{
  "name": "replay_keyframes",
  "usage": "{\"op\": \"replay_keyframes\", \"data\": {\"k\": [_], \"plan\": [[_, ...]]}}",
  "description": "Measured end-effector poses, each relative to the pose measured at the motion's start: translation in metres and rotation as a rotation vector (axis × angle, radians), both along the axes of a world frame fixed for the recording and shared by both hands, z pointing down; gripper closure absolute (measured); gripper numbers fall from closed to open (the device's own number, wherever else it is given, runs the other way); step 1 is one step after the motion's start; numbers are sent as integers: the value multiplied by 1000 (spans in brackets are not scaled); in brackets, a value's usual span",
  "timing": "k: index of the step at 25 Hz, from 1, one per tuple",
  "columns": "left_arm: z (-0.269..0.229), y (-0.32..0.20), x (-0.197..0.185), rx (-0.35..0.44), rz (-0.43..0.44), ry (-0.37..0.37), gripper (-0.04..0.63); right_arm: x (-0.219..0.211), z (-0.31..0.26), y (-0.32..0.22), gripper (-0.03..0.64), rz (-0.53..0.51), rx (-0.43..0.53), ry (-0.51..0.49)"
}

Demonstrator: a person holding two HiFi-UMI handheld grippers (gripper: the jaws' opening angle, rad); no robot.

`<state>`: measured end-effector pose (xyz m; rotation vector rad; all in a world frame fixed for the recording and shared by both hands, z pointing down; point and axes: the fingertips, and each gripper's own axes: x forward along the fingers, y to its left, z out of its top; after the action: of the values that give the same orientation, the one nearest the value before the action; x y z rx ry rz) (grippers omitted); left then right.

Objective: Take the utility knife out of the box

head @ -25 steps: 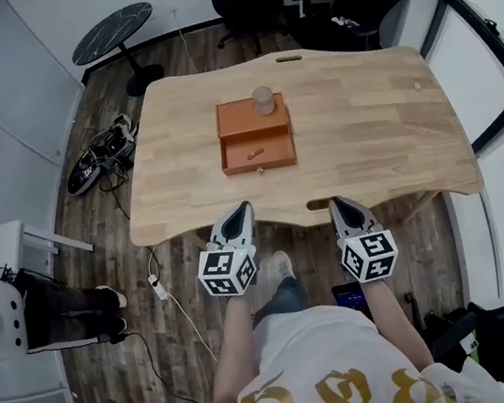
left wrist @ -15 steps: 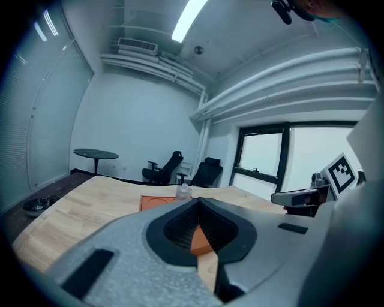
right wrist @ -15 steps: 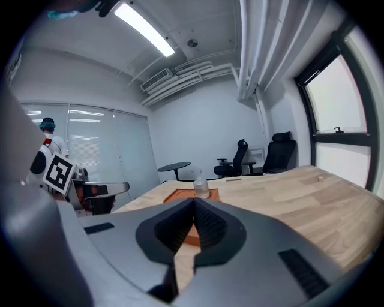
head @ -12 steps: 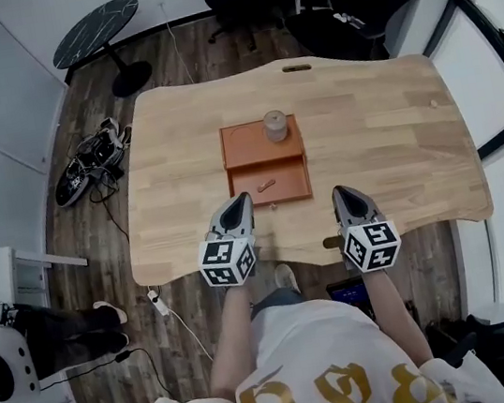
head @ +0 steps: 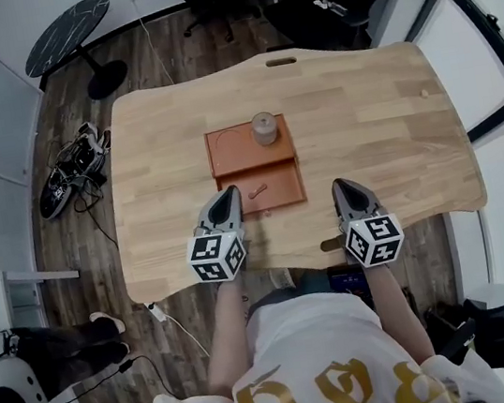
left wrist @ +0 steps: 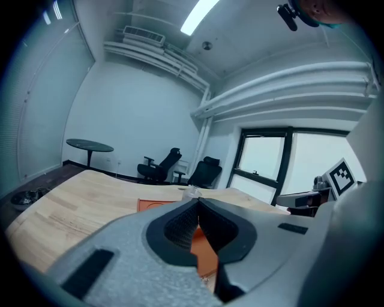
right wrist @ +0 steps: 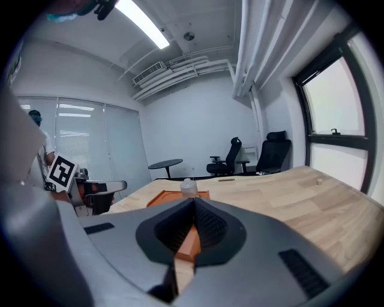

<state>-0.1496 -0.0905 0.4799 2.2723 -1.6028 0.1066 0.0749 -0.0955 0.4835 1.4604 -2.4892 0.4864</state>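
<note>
One light wooden table [head: 376, 148] carries one flat orange box [head: 229, 147] with its drawer open. Two tools, left gripper [head: 228, 193] and right gripper [head: 342, 186], have jaws closed on nothing. One pale round jar [head: 264, 127] stands on the box. One small orange utility knife [head: 257, 189] lies in the drawer.

The orange box [head: 229, 147] has its near drawer [head: 286, 192] open; the small utility knife [head: 257, 190] lies flat inside, angled.
</note>
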Motion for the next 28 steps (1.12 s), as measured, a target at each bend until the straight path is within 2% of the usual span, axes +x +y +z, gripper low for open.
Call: {"op": "replay_keyframes", "data": {"k": [13, 21, 28], "plan": [[5, -38, 6, -7, 32, -42, 586, -17, 14, -26, 606, -49, -15, -36], [12, -53, 2, -26, 18, -35, 586, -25, 16, -42, 606, -93, -28, -67], [36, -57, 10, -102, 66, -34, 586, -30, 34, -51, 606, -112, -81, -79]]}}
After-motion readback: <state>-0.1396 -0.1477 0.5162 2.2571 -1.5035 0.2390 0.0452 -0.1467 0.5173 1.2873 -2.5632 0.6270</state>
